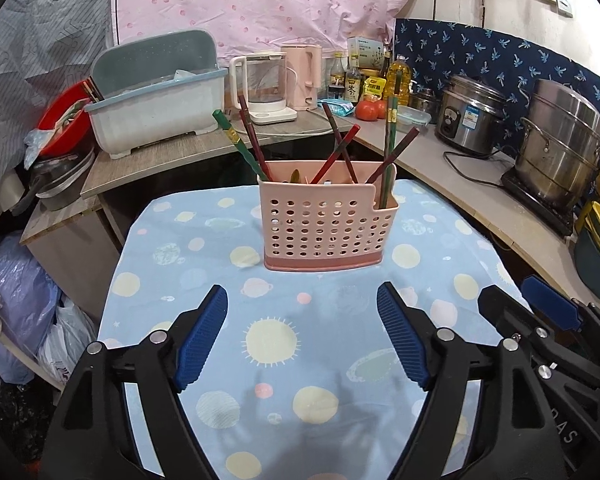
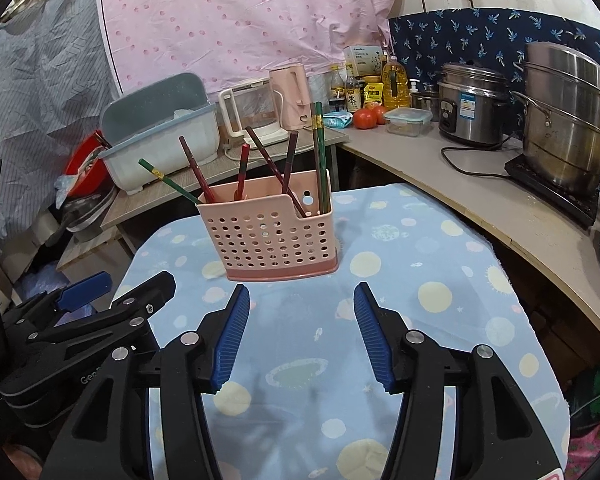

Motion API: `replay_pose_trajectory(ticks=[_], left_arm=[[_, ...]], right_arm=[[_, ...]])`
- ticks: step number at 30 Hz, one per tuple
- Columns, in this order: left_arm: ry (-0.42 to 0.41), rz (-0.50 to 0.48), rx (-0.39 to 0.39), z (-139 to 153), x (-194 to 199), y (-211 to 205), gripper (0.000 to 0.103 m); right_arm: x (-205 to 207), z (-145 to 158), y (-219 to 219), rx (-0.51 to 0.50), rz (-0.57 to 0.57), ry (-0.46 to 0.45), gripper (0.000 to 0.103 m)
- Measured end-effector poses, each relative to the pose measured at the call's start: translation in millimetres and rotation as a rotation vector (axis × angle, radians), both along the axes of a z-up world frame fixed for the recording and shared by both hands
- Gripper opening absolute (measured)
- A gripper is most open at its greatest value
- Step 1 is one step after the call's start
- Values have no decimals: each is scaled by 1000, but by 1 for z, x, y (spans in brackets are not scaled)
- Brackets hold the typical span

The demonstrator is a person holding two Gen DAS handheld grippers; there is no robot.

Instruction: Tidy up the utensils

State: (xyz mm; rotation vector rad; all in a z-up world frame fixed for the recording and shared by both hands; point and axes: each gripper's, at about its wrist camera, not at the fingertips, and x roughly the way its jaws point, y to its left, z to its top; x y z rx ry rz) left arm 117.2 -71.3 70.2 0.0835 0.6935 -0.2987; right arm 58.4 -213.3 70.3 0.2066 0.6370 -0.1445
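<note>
Planet-print tablecloth point(image 1: 172, 248), cluttered kitchen behind; pink holder point(image 1: 326, 222) mid-table holds all visible chopsticks point(image 1: 336, 152), nothing loose, task looks nearly done; left gripper point(image 1: 302, 334) and right gripper point(image 2: 300, 332) both spread, empty

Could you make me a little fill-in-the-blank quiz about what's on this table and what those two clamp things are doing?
1. The chopsticks stand in a perforated basket coloured ____.
2. The left gripper and the right gripper are both ____, holding nothing.
3. The basket sits on a light ____ tablecloth printed with suns and planets.
4. The two tallest upright chopsticks are coloured ____.

Missing words: pink; open; blue; green
</note>
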Motion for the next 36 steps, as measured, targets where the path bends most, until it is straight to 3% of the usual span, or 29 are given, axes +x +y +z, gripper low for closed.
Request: replay_pose_trajectory(ticks=[7,12,14,16,20,22,36], left_arm=[[3,18,17,-7,-3,2,84],[6,37,9,-10,-3,9,90],[7,43,9,-11,-2,11,91],[10,55,8,-12,-1,14,92],[18,60,8,-15,0,18,94],[19,62,14,-16,0,18,95],[30,65,44,-23,2,18,95]], right_arm=[[-3,-6,-2,5,-8,22,55],[-3,-9,-1,1,-21,28,63],[-3,-10,-1,0,-25,31,70],[-4,-11,-2,2,-29,29,86],[-5,-14,-4,9,-32,29,87],[-4,-15,-3,-1,-32,33,96],[-4,-19,-6,-39,-73,41,96]])
